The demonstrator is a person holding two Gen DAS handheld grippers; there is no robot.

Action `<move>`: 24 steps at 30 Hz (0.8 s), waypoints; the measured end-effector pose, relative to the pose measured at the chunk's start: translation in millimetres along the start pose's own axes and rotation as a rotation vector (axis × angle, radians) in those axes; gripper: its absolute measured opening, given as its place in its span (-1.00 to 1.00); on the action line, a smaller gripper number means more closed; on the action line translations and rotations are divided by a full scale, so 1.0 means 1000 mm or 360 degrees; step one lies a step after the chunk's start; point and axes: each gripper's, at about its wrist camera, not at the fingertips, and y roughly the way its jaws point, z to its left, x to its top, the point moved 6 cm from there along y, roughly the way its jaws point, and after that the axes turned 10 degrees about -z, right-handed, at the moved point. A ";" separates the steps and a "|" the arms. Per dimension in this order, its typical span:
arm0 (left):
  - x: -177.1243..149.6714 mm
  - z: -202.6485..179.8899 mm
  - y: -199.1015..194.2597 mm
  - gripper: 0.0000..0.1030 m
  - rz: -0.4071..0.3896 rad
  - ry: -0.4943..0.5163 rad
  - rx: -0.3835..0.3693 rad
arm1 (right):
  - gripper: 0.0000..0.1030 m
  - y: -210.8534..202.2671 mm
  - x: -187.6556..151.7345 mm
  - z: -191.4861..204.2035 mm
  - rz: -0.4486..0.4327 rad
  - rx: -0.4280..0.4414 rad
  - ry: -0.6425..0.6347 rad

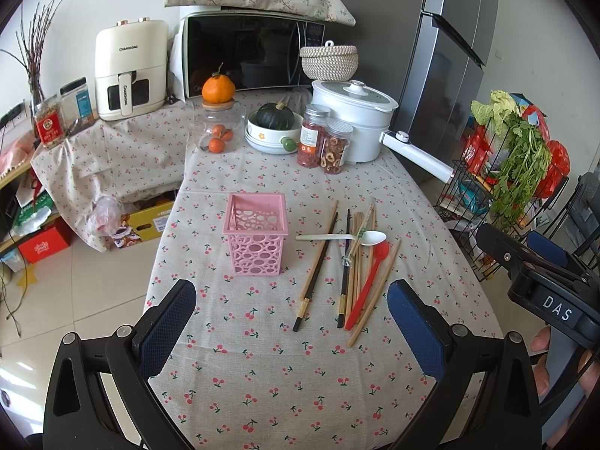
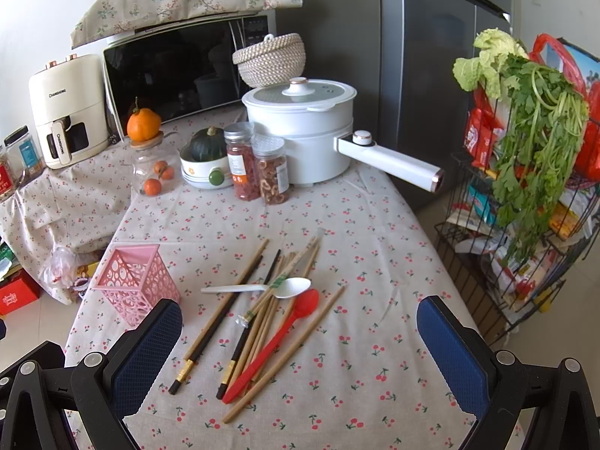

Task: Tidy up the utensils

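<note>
A pink perforated utensil basket (image 1: pixel 256 234) (image 2: pixel 135 285) stands upright on the cherry-print tablecloth. To its right lies a loose pile: several wooden and black chopsticks (image 1: pixel 318 262) (image 2: pixel 225 305), a white spoon (image 1: pixel 343 238) (image 2: pixel 262 287) and a red spoon (image 1: pixel 367 285) (image 2: pixel 277 341). My left gripper (image 1: pixel 290 322) hovers open over the cloth, nearer than the basket and the pile. My right gripper (image 2: pixel 300 345) is open too, its fingers spread either side of the pile's near end. In the left wrist view the right gripper (image 1: pixel 540 266) shows at the right edge with a hand behind it.
At the back of the table stand a white electric pot (image 2: pixel 300 131) with a long handle, two snack jars (image 2: pixel 258 165), a bowl holding a green squash (image 2: pixel 206 157) and a glass jar with oranges (image 2: pixel 153 172). A wire rack of vegetables (image 2: pixel 525 172) stands right of the table.
</note>
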 end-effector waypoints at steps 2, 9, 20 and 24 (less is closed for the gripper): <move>0.000 0.000 0.000 1.00 0.0000 0.0000 0.0000 | 1.00 0.000 0.000 0.000 0.0000 0.0001 0.0000; 0.000 0.001 0.000 1.00 0.0001 0.0000 -0.0001 | 1.00 0.000 0.000 0.000 0.0002 0.0001 0.0001; 0.002 0.004 0.001 1.00 -0.0032 0.0004 0.0045 | 1.00 0.002 -0.005 0.000 0.0000 0.0024 0.0020; 0.005 0.008 0.010 1.00 -0.0045 0.0039 0.0097 | 1.00 0.011 -0.002 -0.004 0.0004 -0.0023 -0.0005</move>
